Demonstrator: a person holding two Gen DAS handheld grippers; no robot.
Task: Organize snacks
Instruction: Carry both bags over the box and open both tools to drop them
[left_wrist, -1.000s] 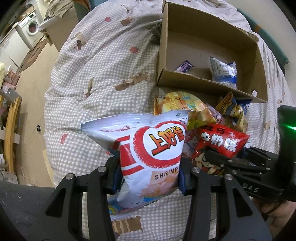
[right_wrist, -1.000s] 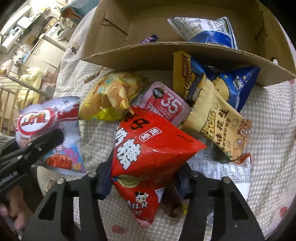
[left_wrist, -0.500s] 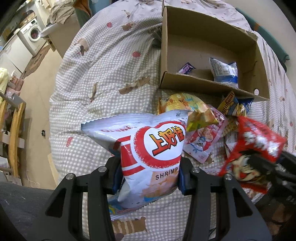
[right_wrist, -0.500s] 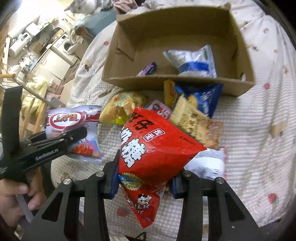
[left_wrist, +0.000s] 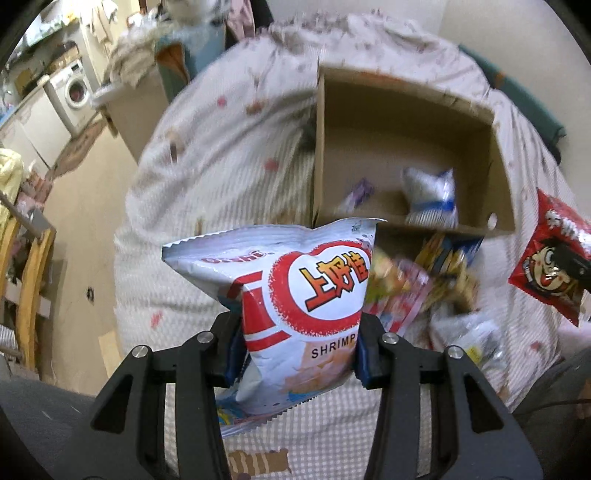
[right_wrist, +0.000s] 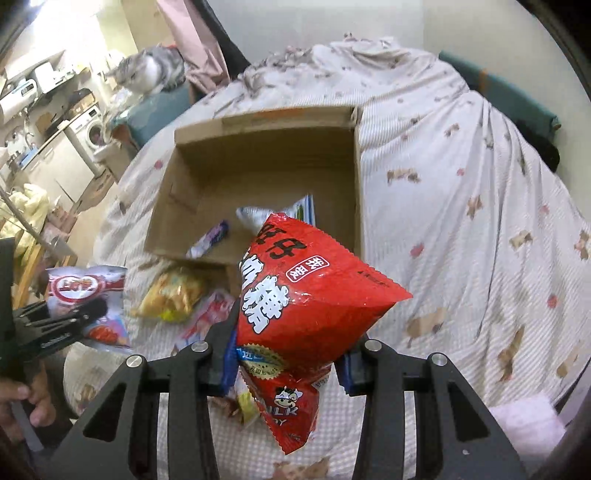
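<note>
Snacks (right_wrist: 173, 297) litter bedding (right_wrist: 461, 221) beside cardboard box (right_wrist: 184, 192).

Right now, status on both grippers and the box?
Left gripper shut on shrimp chips bag. Right gripper shut on red candy bag. Box open, two packets inside, nothing blocking.

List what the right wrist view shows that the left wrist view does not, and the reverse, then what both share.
Only the right wrist view shows a cat beyond the bed and a hand holding the left gripper. Only the left wrist view shows wooden chairs beside the bed. Both show the cardboard box with a purple bar and white-blue packet inside, plus the shrimp chips bag and red candy bag, each clamped in jaws.
</note>
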